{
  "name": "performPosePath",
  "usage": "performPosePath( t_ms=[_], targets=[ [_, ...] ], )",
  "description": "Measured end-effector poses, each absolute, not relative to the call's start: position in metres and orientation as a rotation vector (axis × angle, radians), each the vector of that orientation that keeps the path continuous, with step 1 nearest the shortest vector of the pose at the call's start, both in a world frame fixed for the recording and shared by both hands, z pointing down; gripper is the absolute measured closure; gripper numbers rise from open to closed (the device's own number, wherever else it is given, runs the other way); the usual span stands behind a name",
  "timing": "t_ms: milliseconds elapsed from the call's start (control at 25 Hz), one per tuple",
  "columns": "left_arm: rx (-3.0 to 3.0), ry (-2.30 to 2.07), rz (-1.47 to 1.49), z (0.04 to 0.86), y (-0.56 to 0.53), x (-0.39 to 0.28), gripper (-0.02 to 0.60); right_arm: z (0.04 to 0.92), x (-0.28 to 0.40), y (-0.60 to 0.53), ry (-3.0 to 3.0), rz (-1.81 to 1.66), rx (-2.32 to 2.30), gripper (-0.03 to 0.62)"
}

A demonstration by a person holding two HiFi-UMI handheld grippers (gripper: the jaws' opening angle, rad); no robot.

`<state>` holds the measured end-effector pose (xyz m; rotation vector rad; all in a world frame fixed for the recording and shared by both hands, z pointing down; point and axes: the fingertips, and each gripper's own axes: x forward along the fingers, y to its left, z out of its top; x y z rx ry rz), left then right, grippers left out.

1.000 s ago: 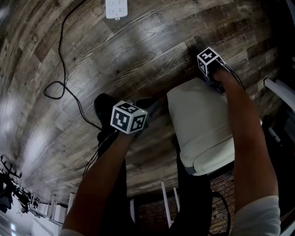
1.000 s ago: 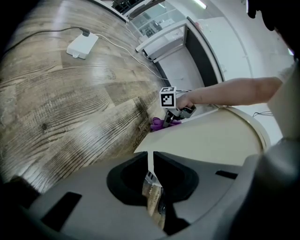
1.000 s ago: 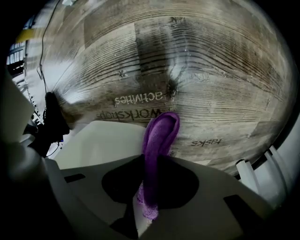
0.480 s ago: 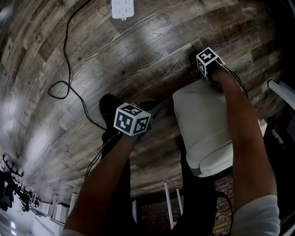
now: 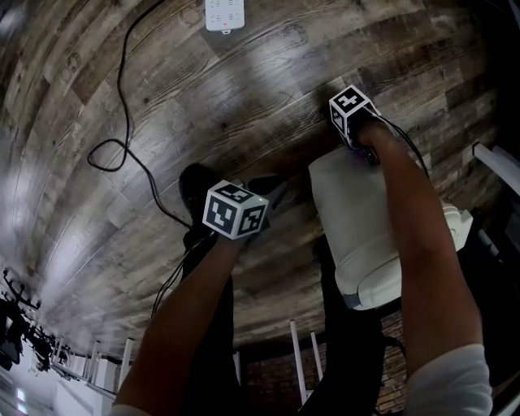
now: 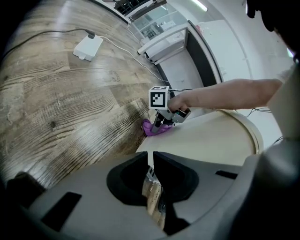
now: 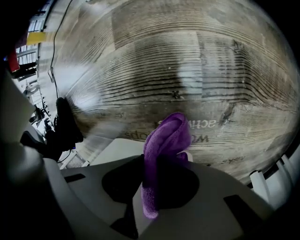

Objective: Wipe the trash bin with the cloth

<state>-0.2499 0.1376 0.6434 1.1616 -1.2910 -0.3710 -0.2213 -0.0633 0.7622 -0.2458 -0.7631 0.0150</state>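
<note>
The cream trash bin (image 5: pixel 357 219) fills the right of the head view. My right gripper (image 5: pixel 351 130) is at the bin's far end, shut on a purple cloth (image 7: pixel 166 140) pressed against that edge. In the left gripper view the right gripper (image 6: pixel 161 123) holds the cloth (image 6: pixel 151 128) where the bin (image 6: pixel 211 140) meets the floor. My left gripper (image 5: pixel 272 193) is at the bin's left side. Its jaws (image 6: pixel 151 164) are shut on a thin cream edge of the bin.
The wooden floor holds a white power strip (image 5: pixel 225 14) with a black cable (image 5: pixel 122 122) looping to the left. A dark shoe (image 5: pixel 195 183) lies behind my left gripper. White frame parts (image 5: pixel 496 158) stand at the right, and a white cabinet (image 6: pixel 173 42) further off.
My right gripper has slid left along the bin's far end with the cloth. The left gripper has kept its place at the bin's side.
</note>
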Motion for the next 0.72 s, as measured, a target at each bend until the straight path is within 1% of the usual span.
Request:
performPosePath(
  t_ms=[720],
  targets=[
    [1.154, -1.322, -0.378, 0.635, 0.175, -0.269, 0.548, 0.766, -0.206, 0.050, -0.762, 0.102, -0.312, 0.513]
  ],
)
